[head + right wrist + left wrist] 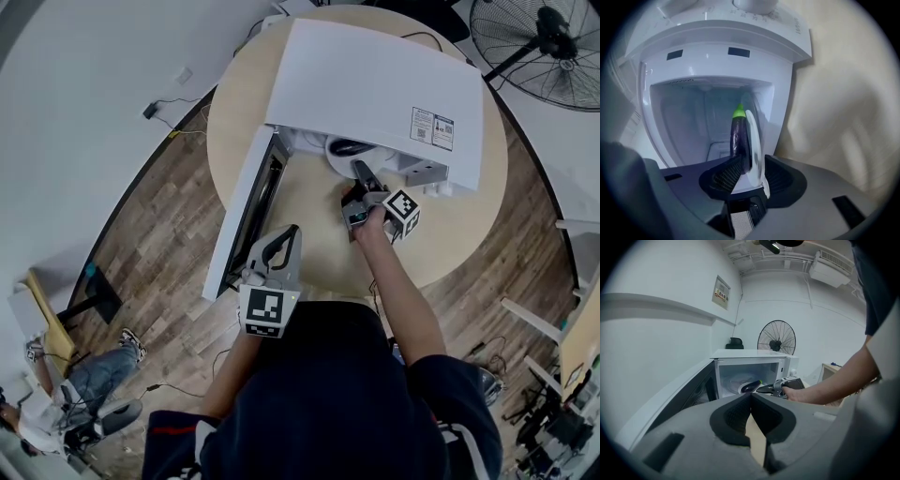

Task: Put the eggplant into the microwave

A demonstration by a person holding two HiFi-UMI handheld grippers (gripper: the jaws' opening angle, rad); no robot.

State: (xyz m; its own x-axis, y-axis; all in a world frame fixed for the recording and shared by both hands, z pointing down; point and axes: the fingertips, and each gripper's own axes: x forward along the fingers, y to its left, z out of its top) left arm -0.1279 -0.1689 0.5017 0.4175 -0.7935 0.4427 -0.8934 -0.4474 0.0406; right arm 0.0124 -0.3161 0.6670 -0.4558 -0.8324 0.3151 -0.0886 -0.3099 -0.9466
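The white microwave (375,89) stands on the round table with its door (239,211) swung open to the left. Inside, the dark purple eggplant (738,136) with a green stem lies on a white plate (753,140). My right gripper (747,171) is at the cavity mouth. Its jaws stand apart around the plate's rim and the eggplant's end, and the right pad is clear of the plate. The left gripper view shows the eggplant (751,386) on the plate, with the right gripper (761,389) beside it. My left gripper (286,234) hangs back by the door's edge, shut and holding nothing.
The round wooden table (450,244) has bare top in front of the microwave. A standing fan (544,42) is behind it at the right. Cables run over the wooden floor, and a seated person (66,394) is at the lower left.
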